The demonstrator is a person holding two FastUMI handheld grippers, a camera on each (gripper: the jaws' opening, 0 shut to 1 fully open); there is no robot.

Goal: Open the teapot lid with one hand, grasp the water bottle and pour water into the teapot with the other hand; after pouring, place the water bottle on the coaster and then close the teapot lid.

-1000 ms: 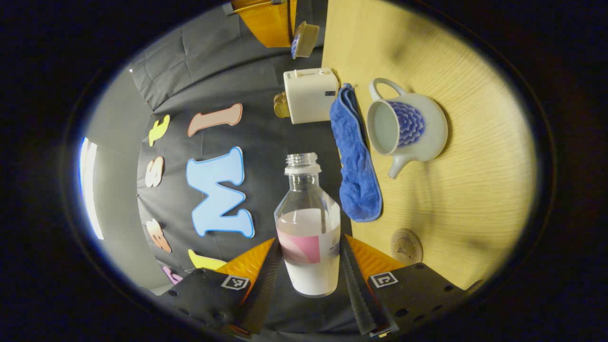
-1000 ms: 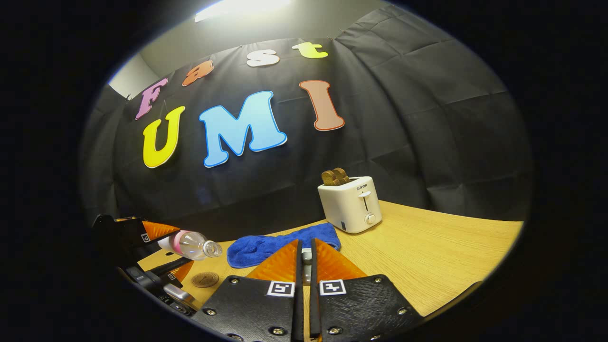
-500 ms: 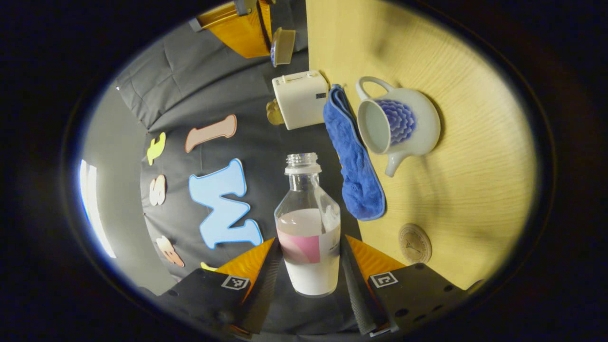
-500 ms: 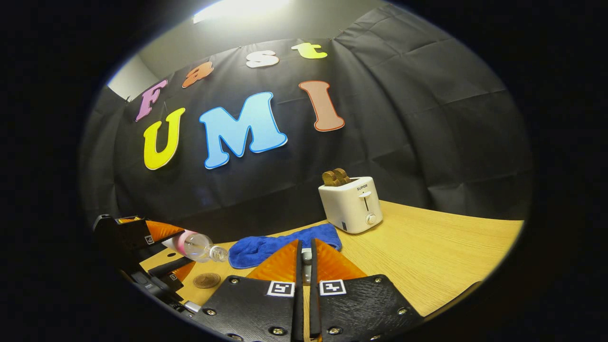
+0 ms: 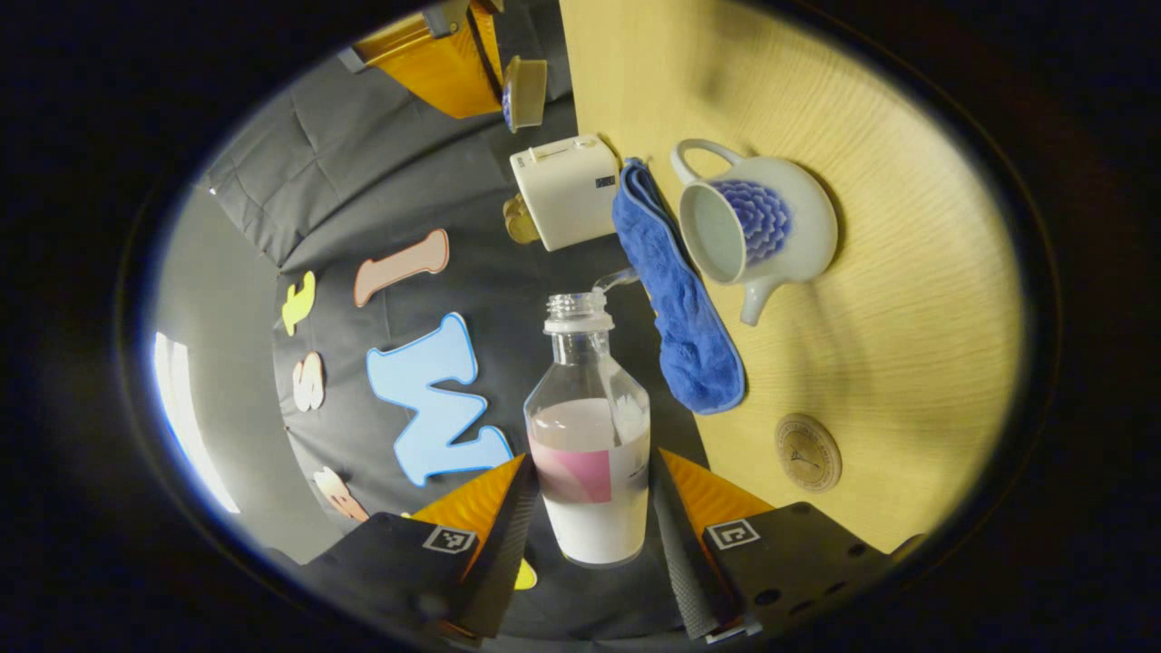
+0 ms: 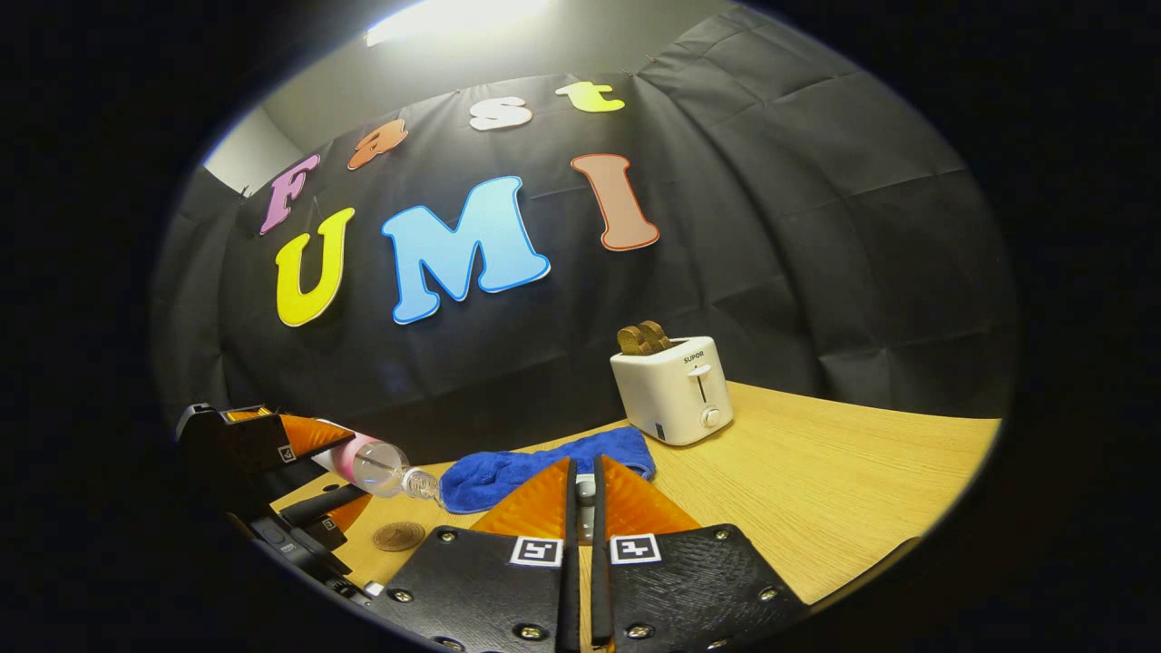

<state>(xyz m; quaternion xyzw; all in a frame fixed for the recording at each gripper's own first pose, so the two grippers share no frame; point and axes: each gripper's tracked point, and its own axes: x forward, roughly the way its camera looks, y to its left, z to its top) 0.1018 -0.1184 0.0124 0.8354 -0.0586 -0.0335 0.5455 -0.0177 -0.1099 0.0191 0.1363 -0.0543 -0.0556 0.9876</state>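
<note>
Left claw [image 5: 590, 508] pinches the bottle [image 5: 590, 435] by its lower body, both fingers pressed on its sides. The bottle's long axis runs straight out along the claw, mouth forward; seen from the right gripper view it lies tipped close to level, mouth aimed toward the cloth [image 6: 535, 467] and slightly down. A thin stream leaves the mouth in the left gripper view and curves toward the cloth's edge. The teapot [image 5: 757, 227] stands on the surface [image 5: 907, 317] beyond the cloth, well apart from the mouth, its opening bare, spout toward the coaster [image 5: 807, 452] and handle toward the toaster [image 5: 562, 189]. Judging by this, the stream risks falling short of the pot. Right claw [image 6: 585, 494] is pressed together on a small knob, probably the lid's [image 5: 524, 91], held clear.
</note>
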